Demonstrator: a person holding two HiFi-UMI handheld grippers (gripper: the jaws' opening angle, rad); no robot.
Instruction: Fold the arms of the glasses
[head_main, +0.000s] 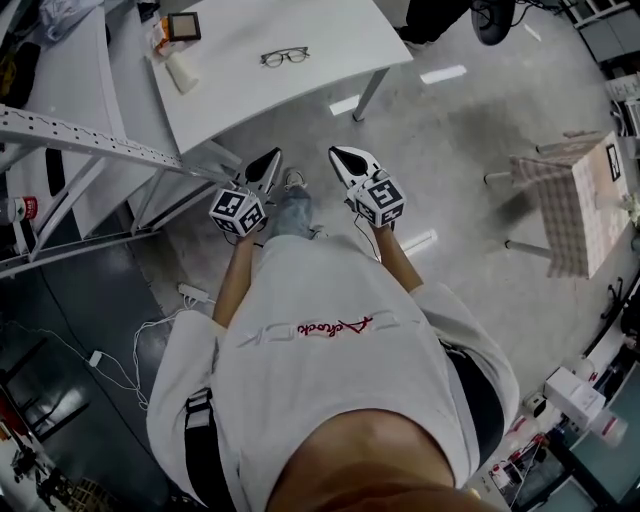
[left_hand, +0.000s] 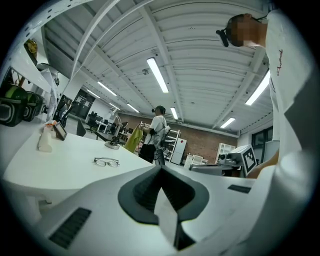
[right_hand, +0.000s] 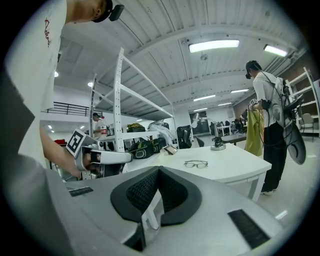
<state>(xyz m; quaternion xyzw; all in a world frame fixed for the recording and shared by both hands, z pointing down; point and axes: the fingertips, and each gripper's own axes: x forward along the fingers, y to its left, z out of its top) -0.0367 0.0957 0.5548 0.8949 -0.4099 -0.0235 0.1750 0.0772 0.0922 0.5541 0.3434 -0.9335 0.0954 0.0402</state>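
Thin dark-rimmed glasses (head_main: 285, 57) lie on the white table (head_main: 330, 30) with their arms spread; they also show as glasses (left_hand: 106, 161) in the left gripper view and glasses (right_hand: 195, 163) in the right gripper view. Both grippers hang over the floor short of the table's near edge, well apart from the glasses. My left gripper (head_main: 271, 160) has its jaws pressed together, nothing between them. My right gripper (head_main: 341, 156) is likewise shut and holds nothing. Each points toward the table.
On the table's left end stand a small dark-screened device (head_main: 183, 26) and a pale bottle (head_main: 182, 73). A white metal rack (head_main: 90, 140) runs along the left. A checked-cloth table (head_main: 575, 200) stands at right. A person (right_hand: 267, 125) stands beyond the white table.
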